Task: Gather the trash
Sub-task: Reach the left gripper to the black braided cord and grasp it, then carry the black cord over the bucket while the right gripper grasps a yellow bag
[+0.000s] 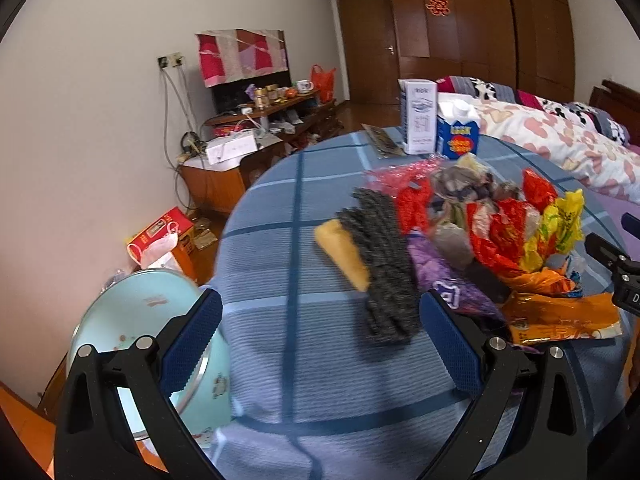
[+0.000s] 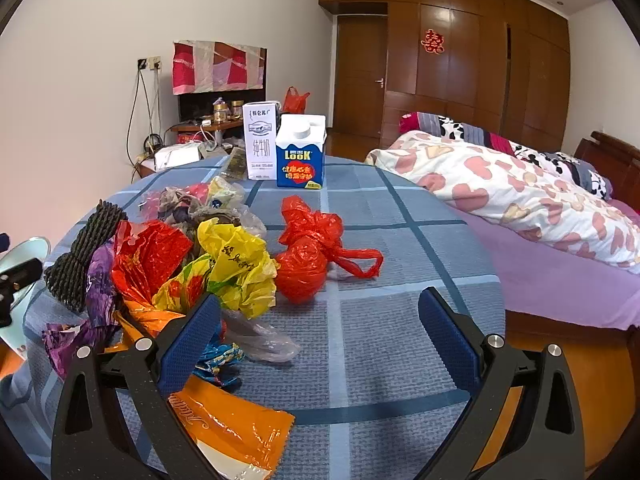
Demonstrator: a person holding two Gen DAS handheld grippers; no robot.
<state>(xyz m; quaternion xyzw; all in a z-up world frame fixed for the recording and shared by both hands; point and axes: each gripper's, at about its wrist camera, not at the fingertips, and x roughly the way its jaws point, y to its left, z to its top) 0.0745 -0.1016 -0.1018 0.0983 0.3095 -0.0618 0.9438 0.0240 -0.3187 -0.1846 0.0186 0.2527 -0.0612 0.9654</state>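
A heap of crumpled wrappers lies on the round table with a blue checked cloth. A red plastic bag sits apart to its right. An orange packet lies at the near edge under my right gripper's left finger. My right gripper is open over bare cloth. In the left wrist view the same wrapper heap, a black foam net and a yellow piece lie ahead. My left gripper is open above the cloth, holding nothing.
Two cartons, white and blue, stand at the table's far side. A light blue bin sits left of the table, below its edge. A bed runs along the right. A cluttered wooden cabinet stands by the wall.
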